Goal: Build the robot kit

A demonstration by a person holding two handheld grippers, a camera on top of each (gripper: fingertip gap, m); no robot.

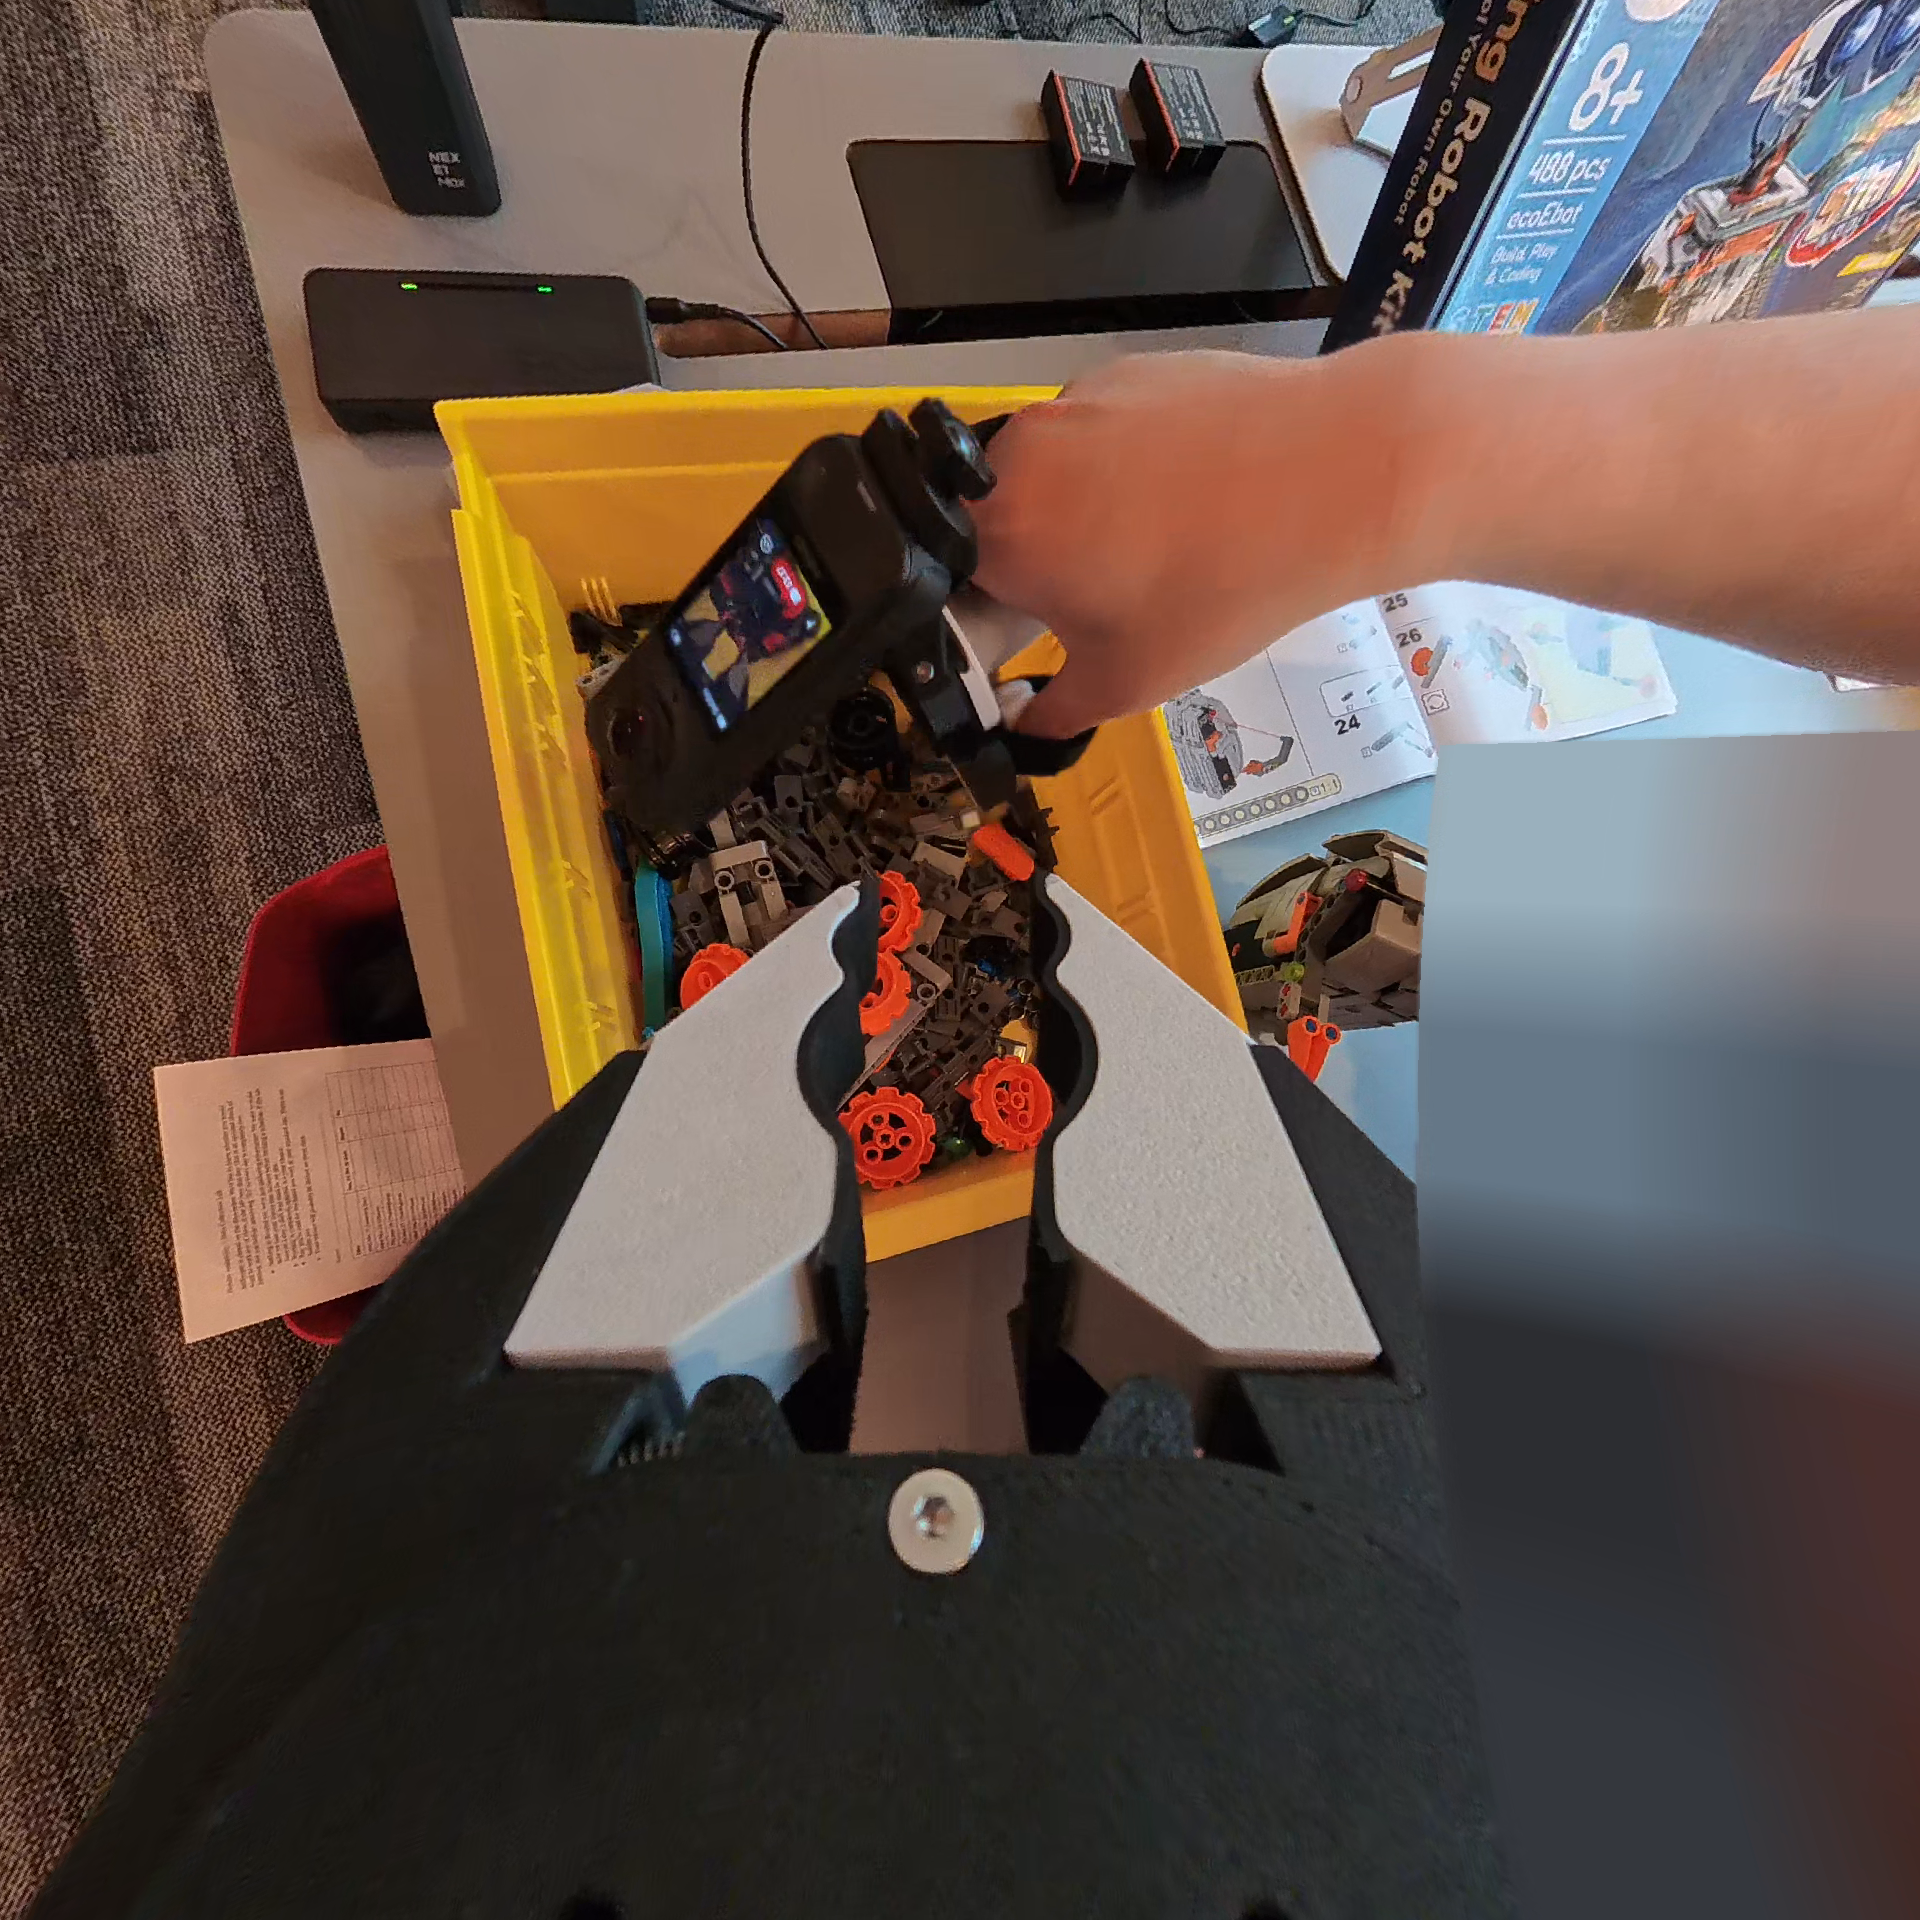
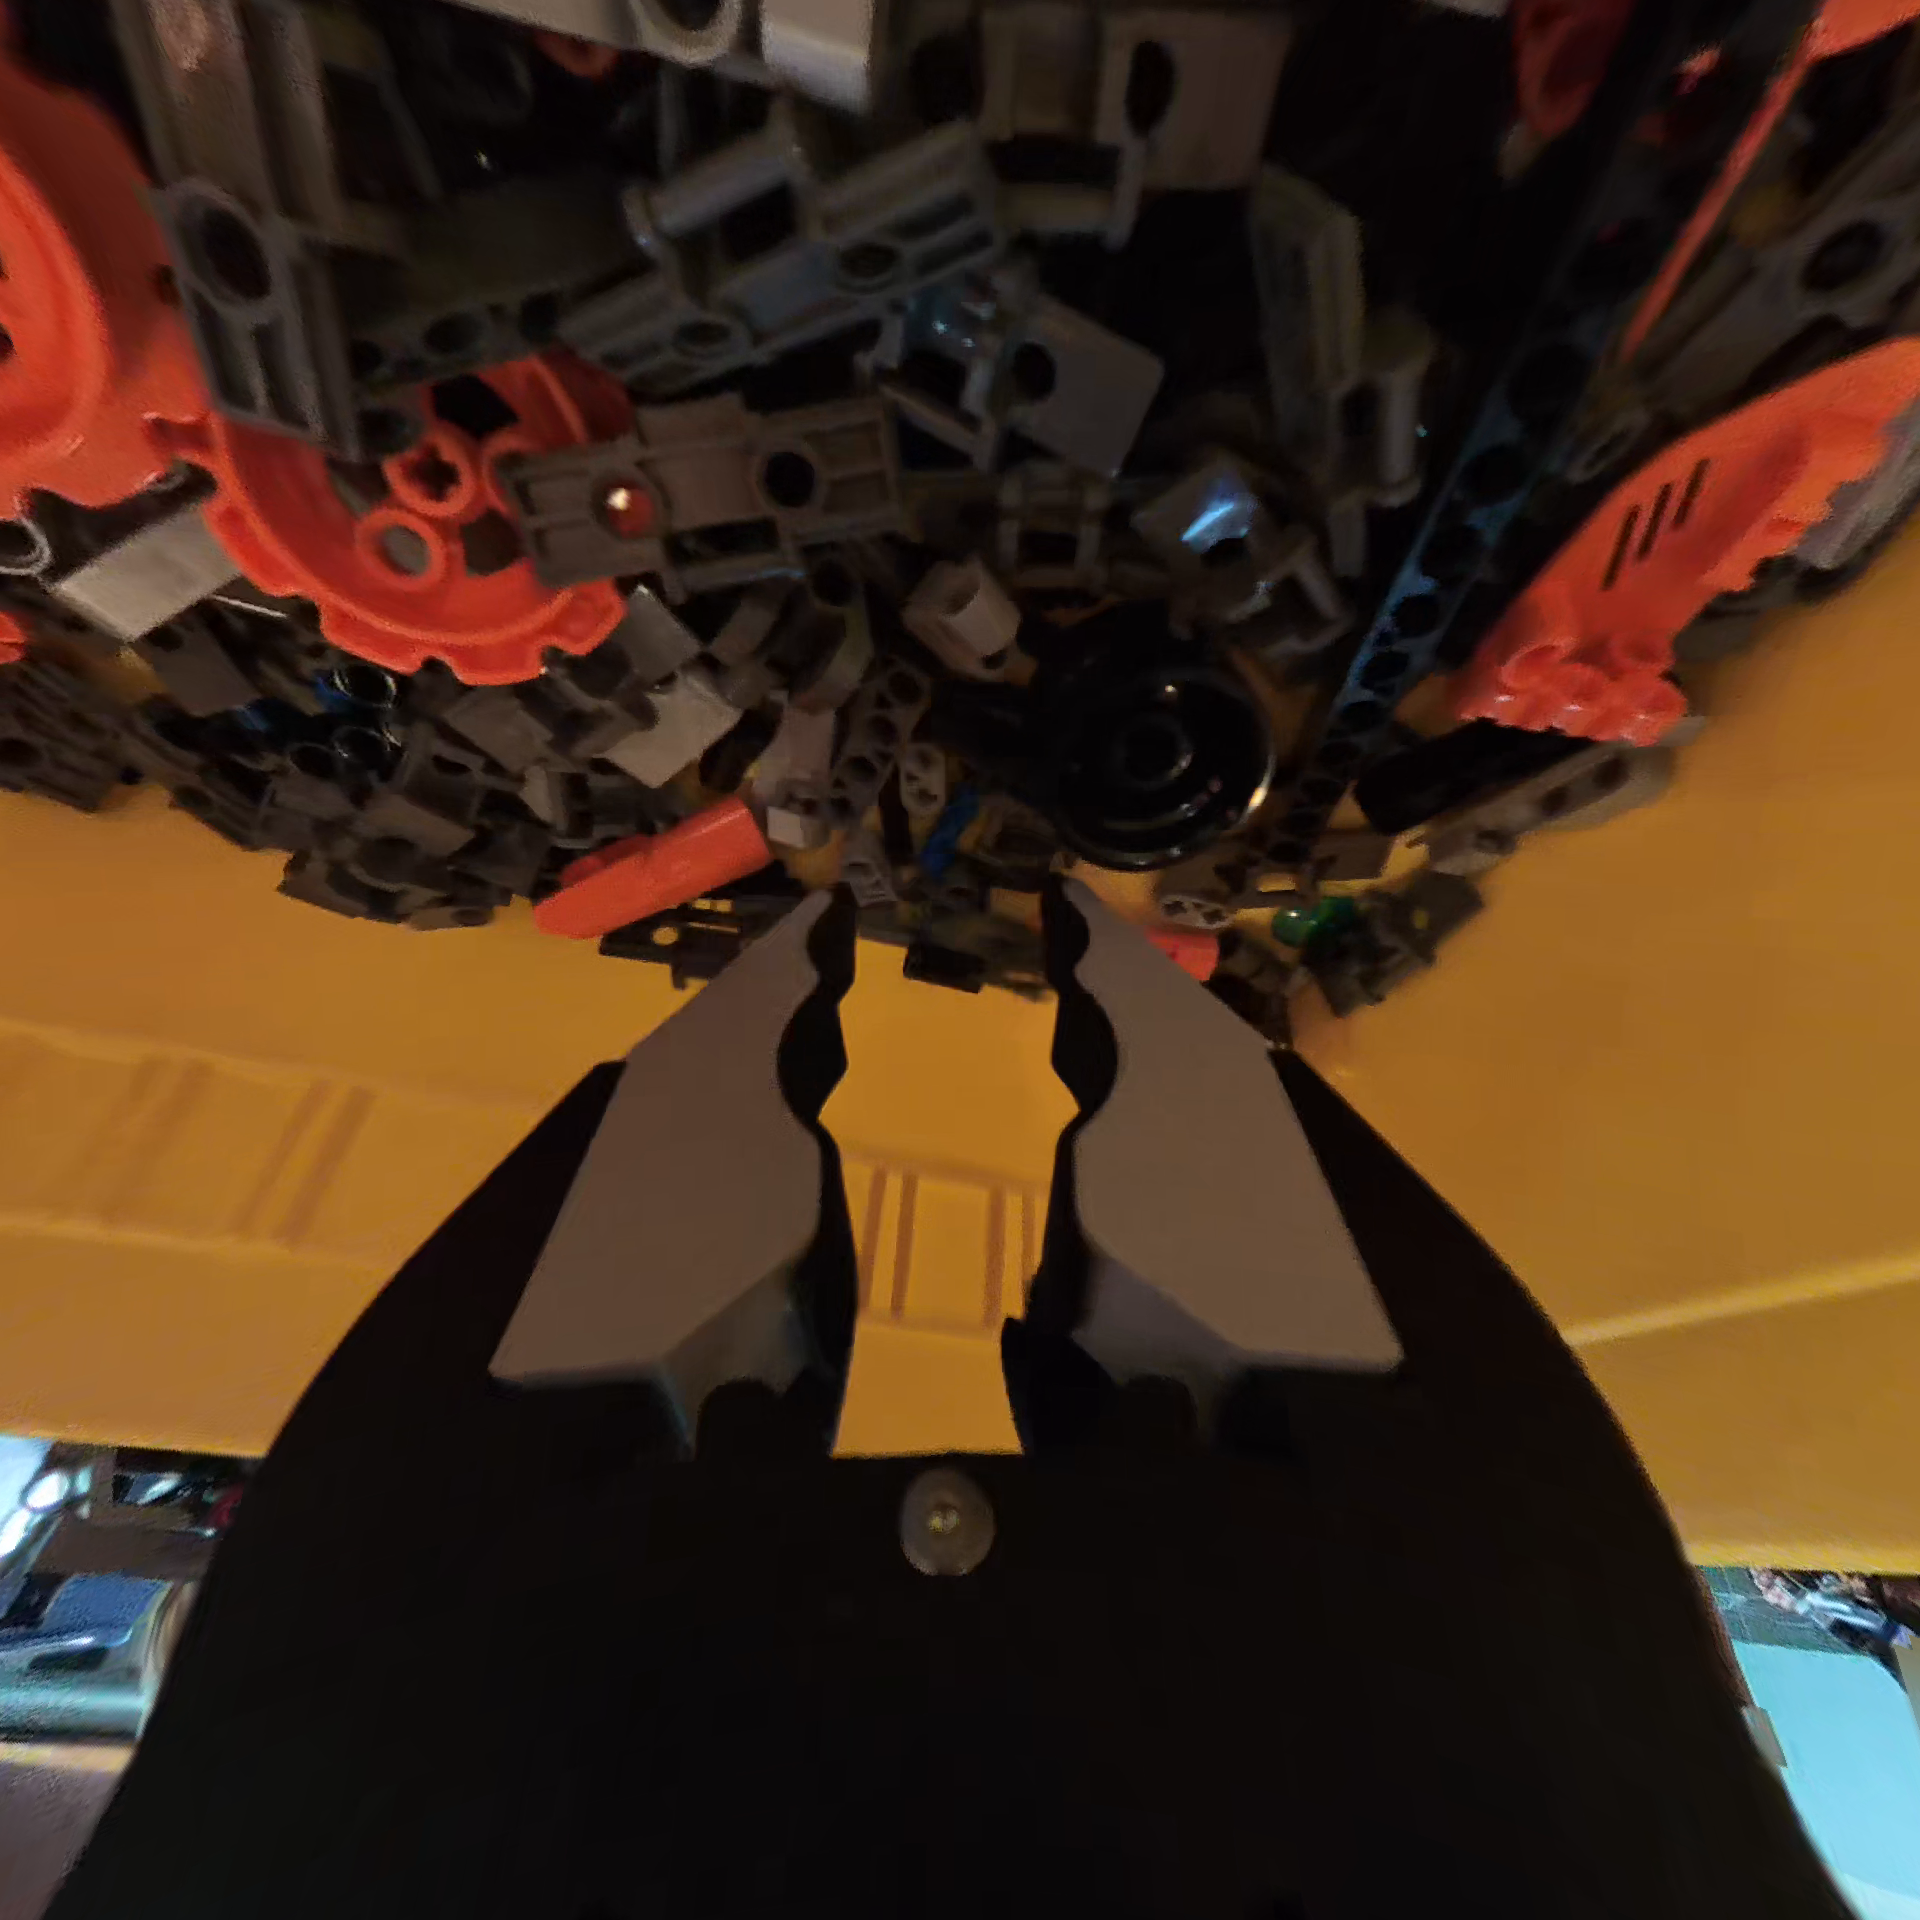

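Hovering left tool open, yellow bin, jumbled grey, orange pieces

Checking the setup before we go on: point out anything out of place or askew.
One thing stands out: the sheet of paper at the left lies half on the red bin and hangs off the table edge. The loose parts stay inside the yellow bin; nothing looks spilled.

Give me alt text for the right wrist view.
The right claw, open and empty, reaches into a yellow bin, its tips at a heap of grey and black building pieces with orange toothed wheels and a black disc.
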